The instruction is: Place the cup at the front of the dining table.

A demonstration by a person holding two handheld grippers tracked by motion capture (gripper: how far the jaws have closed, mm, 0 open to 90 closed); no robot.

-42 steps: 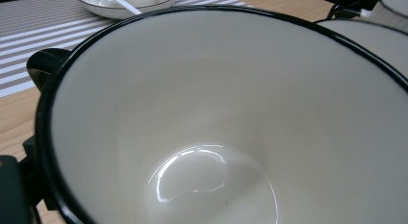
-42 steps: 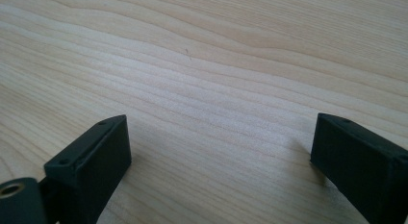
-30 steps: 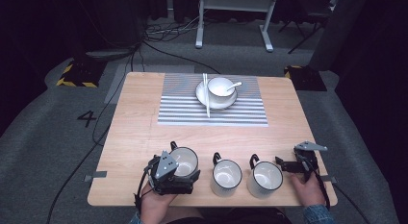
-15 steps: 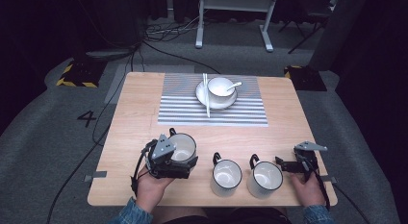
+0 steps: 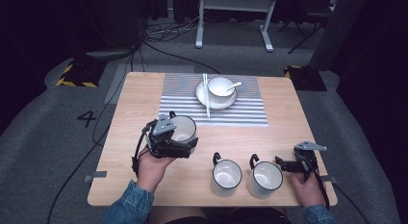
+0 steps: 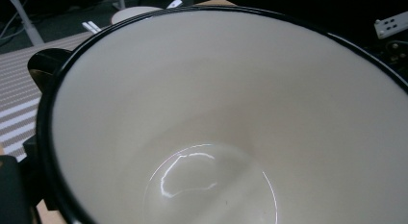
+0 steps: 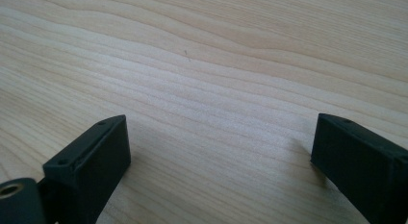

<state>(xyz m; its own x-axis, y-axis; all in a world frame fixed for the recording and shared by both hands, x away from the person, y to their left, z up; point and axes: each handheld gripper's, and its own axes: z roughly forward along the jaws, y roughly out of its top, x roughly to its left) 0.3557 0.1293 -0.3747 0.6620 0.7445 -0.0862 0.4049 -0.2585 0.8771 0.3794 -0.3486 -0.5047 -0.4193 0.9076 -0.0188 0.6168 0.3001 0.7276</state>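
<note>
Left gripper (image 5: 179,143) jaws pinching a mug (image 5: 183,128) mid-table, right gripper (image 5: 288,165) jaws spread near table (image 5: 134,113) edge.

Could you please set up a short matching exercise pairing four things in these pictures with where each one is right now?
Things:
1. Mug with the black rim
2. Chopsticks
3. Spoon
4. Right gripper

Places or states:
A. Lying across the rim of the plate, on the striped mat
B. Open, low over bare wood of the table, beside the two other mugs
C. Held in the left gripper
D. Resting in the white bowl

Pairs: 1-C, 2-A, 3-D, 4-B
</note>
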